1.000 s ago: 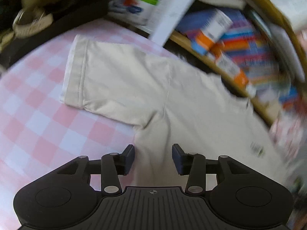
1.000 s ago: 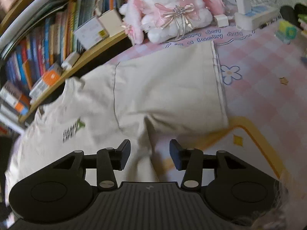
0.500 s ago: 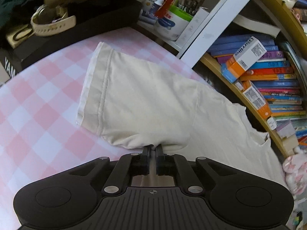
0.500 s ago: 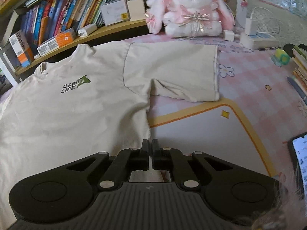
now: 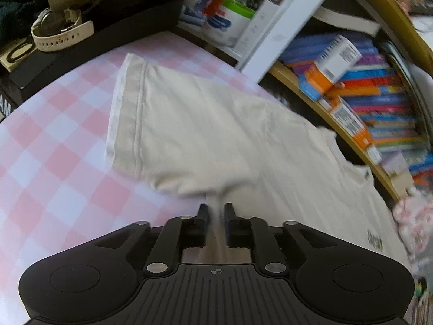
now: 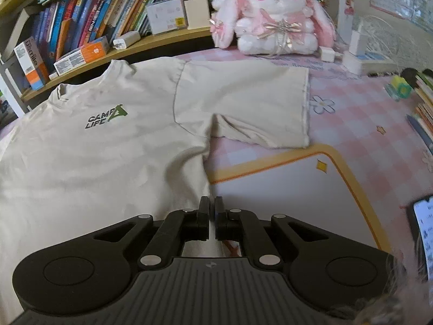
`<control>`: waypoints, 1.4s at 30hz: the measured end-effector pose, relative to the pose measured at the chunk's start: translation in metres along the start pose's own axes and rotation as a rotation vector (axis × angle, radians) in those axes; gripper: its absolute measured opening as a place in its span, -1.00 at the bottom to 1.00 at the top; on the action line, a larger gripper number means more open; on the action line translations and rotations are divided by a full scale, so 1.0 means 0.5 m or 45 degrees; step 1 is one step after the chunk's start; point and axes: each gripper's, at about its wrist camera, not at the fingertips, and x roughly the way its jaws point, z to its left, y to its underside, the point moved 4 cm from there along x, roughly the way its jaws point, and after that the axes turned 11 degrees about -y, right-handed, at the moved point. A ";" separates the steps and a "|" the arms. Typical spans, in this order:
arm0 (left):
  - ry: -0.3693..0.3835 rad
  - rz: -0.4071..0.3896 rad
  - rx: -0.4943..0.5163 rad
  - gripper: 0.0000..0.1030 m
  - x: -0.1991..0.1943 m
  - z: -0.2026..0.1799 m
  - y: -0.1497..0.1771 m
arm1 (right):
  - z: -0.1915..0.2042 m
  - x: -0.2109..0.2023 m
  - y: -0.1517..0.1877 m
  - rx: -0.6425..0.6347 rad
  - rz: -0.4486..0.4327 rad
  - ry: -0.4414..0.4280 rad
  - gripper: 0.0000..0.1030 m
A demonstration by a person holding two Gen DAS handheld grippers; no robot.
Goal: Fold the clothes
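My right gripper (image 6: pixel 212 208) jaws clamp beige T-shirt (image 6: pixel 94 162) side edge; left gripper (image 5: pixel 215 211) jaws opening, fabric between. Plush rabbit (image 6: pixel 273 13) at 12 o'clock.

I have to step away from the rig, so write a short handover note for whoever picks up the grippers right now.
Left gripper: jaws opening, a pinch of T-shirt fabric between them below the sleeve.
Right gripper: shut on the shirt's side edge below the other sleeve.
Shirt lies face up on the pink checked tablecloth, sleeves spread.
Done: both sides reached, nothing folded.
Left: re-grip on the left, then make every fold.
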 end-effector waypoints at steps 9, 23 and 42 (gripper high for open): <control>-0.120 -0.088 0.431 -0.04 -0.153 0.028 0.183 | -0.010 -0.118 0.078 0.060 -0.057 -0.005 -0.43; -0.179 -0.417 0.585 0.66 -0.347 0.088 0.348 | 0.028 -0.287 0.283 0.091 -0.113 0.054 0.01; -0.174 -0.189 0.606 0.01 -0.315 0.155 0.373 | -0.013 -0.280 0.320 0.049 -0.089 0.175 -0.01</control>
